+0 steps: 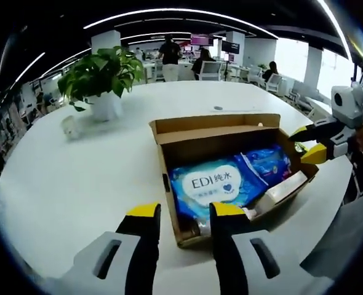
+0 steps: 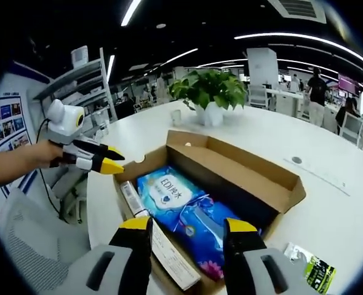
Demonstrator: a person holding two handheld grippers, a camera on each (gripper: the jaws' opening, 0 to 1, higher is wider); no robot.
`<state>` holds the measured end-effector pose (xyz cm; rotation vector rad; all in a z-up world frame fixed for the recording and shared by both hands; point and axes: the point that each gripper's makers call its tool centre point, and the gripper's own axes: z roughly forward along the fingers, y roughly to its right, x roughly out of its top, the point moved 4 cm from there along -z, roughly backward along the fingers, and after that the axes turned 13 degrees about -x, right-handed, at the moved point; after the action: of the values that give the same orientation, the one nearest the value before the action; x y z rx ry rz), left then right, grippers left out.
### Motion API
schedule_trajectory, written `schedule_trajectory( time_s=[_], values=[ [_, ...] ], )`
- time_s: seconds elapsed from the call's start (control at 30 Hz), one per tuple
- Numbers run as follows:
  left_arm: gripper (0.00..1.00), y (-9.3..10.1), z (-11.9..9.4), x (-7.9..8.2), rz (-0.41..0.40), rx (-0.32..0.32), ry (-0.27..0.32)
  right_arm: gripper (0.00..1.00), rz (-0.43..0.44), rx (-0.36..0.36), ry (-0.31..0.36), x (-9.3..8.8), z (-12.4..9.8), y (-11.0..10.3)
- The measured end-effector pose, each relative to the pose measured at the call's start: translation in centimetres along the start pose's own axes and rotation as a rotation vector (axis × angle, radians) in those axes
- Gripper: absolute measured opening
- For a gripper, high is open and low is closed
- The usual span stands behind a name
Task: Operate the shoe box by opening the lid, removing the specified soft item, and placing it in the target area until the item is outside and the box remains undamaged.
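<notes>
The fingers of the left gripper (image 1: 184, 215) are parted, with their yellow tips at the near wall of the shoe box (image 1: 224, 132), and they grip nothing. The fingers of the right gripper (image 2: 187, 228) are also parted and empty, and they hang over the near end of the same box. The box stands open on the white surface (image 1: 95, 178), with its lid flap raised along one long side. Inside the box lie a blue wipes pack (image 1: 209, 182) printed "EDI", a second blue pack (image 1: 267, 161) with a darker pattern touching it, and a long white carton (image 1: 283, 187) along one wall. In the left gripper view the right gripper comes in from the right, at the far corner of the box; whether it touches the cardboard, I cannot tell. The right gripper view shows the left gripper held by a hand (image 2: 37, 153) just beside the box. This view also shows a small green packet (image 2: 317, 270) on the surface near the box. A potted plant (image 1: 101, 77) in a white pot stands well apart from the box, and people are far behind.
</notes>
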<state>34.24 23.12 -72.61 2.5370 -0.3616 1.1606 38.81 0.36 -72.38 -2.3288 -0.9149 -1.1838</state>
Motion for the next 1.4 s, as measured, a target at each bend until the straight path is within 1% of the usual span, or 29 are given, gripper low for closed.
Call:
schedule_trajectory(
  time_s=[0.23, 0.37, 0.47, 0.57, 0.6, 0.63, 0.7, 0.87, 1.1, 1.23, 1.3, 1.37, 1.4],
  values=[
    [0.22, -0.2, 0.1, -0.7, -0.030, 0.008, -0.013, 0.37, 0.016, 0.011, -0.010, 0.1, 1.4, -0.7],
    [0.17, -0.4, 0.3, -1.1, -0.051, 0.016, -0.022, 0.34, 0.015, 0.018, -0.030, 0.1, 2.4, -1.2],
    [0.11, -0.5, 0.3, -1.3, -0.078, 0.025, -0.018, 0.30, 0.024, 0.019, -0.038, 0.1, 3.1, -1.4],
    [0.05, -0.8, 0.2, -1.5, -0.087, 0.037, -0.023, 0.27, 0.049, 0.015, -0.042, 0.3, 4.0, -1.6],
    [0.05, -0.9, 0.1, -1.6, -0.085, 0.047, -0.032, 0.26, 0.056, 0.013, -0.042, 0.4, 4.2, -1.6],
    [0.04, -0.8, 0.2, -1.6, -0.102, 0.035, -0.022, 0.25, 0.062, 0.015, -0.039, 0.5, 4.5, -1.7],
    [0.04, -0.8, 0.2, -1.6, -0.098, 0.038, -0.025, 0.22, 0.071, 0.015, -0.037, 0.7, 4.9, -1.7],
    [0.03, -0.9, 0.2, -1.7, -0.113, 0.040, -0.024, 0.20, 0.106, 0.018, -0.062, 0.7, 5.9, -2.1],
    [0.03, -0.9, 0.2, -1.7, -0.112, 0.047, -0.030, 0.20, 0.093, 0.005, -0.105, 0.0, 7.4, -2.2],
    [0.03, -1.0, 0.2, -1.6, -0.123, 0.047, -0.034, 0.19, 0.090, -0.002, -0.122, 0.1, 8.1, -2.1],
    [0.03, -1.0, 0.3, -1.6, -0.122, 0.048, -0.035, 0.18, 0.086, 0.000, -0.136, 0.1, 8.5, -2.2],
    [0.03, -1.0, 0.3, -1.6, -0.122, 0.049, -0.036, 0.18, 0.080, -0.001, -0.163, 0.0, 8.9, -2.3],
    [0.03, -1.0, 0.3, -1.6, -0.123, 0.050, -0.036, 0.16, 0.075, -0.010, -0.169, 0.0, 9.1, -2.2]
  ],
)
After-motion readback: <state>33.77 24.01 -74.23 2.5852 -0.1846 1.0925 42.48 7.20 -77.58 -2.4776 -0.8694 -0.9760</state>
